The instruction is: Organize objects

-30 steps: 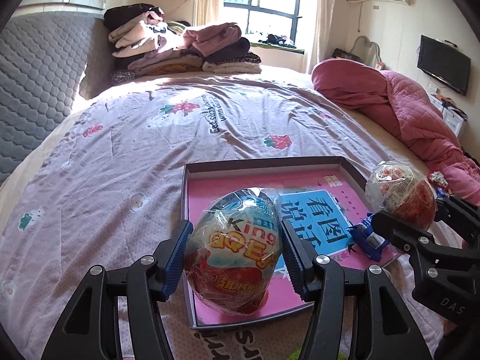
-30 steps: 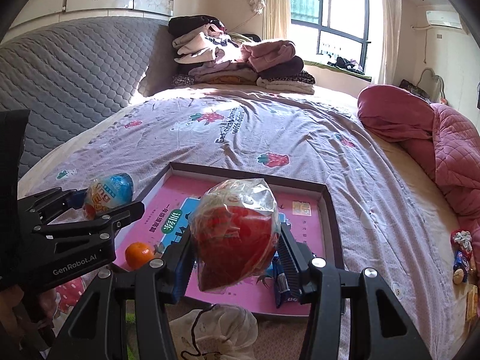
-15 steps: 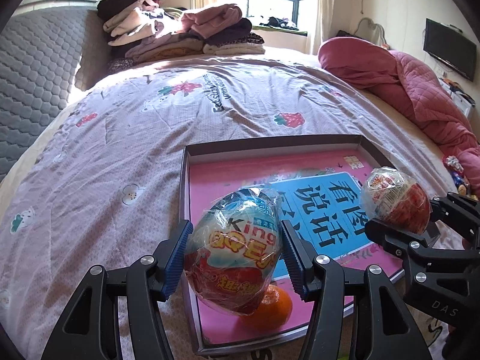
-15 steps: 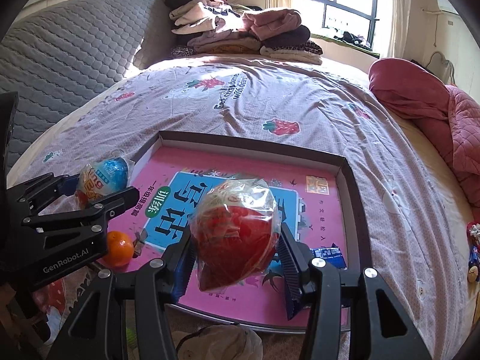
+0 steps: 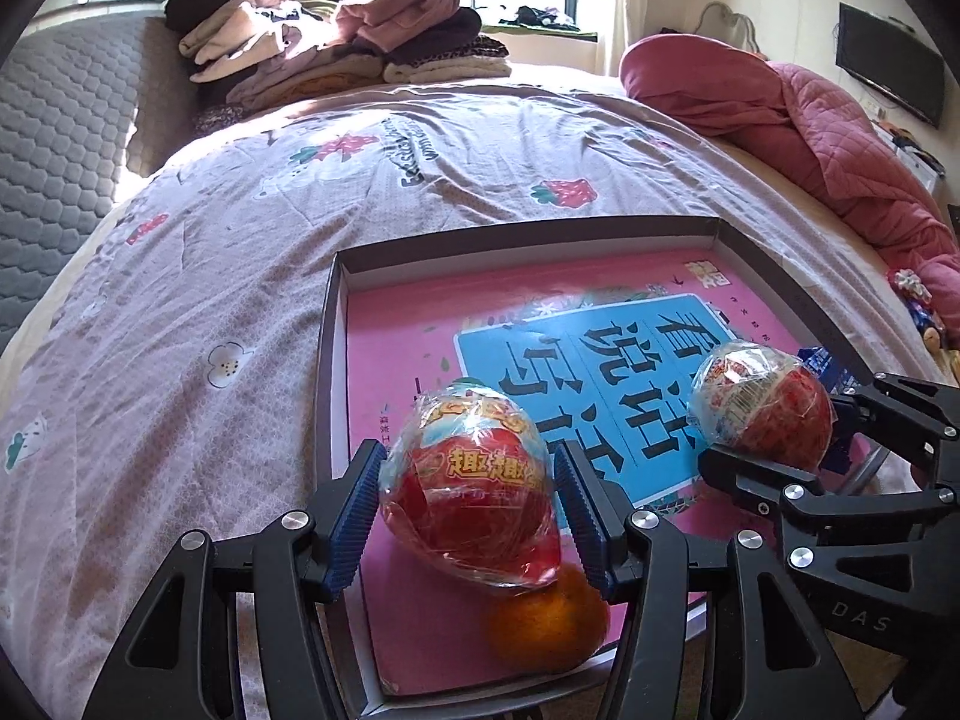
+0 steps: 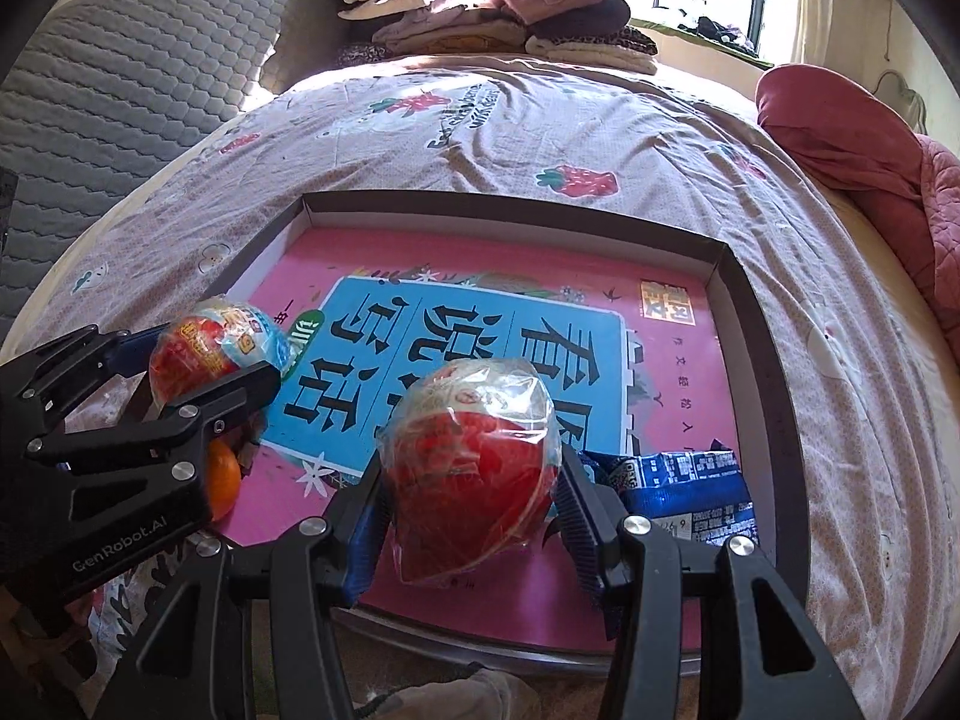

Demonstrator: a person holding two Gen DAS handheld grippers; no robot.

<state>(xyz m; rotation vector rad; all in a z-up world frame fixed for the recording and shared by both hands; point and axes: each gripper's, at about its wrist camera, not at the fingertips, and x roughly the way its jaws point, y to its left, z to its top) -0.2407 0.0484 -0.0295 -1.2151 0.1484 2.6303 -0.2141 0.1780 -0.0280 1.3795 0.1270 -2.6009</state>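
Note:
A shallow pink-lined box lid (image 5: pixel 336 300) (image 6: pixel 756 324) lies on the bed. My left gripper (image 5: pixel 468 498) is shut on a blue-and-red wrapped toy egg (image 5: pixel 474 480), held over the lid's near left corner, just above an orange (image 5: pixel 546 624). It also shows in the right wrist view (image 6: pixel 210 348). My right gripper (image 6: pixel 468 492) is shut on a red wrapped toy egg (image 6: pixel 474 456) over the lid's near middle; it also shows in the left wrist view (image 5: pixel 762 402). A blue snack packet (image 6: pixel 684 480) lies in the lid's near right corner.
Folded clothes (image 5: pixel 336 42) are stacked at the head of the bed. A pink quilt (image 5: pixel 828 120) is bunched at the right. A grey padded headboard (image 6: pixel 120 72) stands at the left. Small wrapped sweets (image 5: pixel 912 300) lie by the right edge.
Both grippers have moved forward and lower over the box lid, each still holding its egg. The left egg has tipped so its red side faces me.

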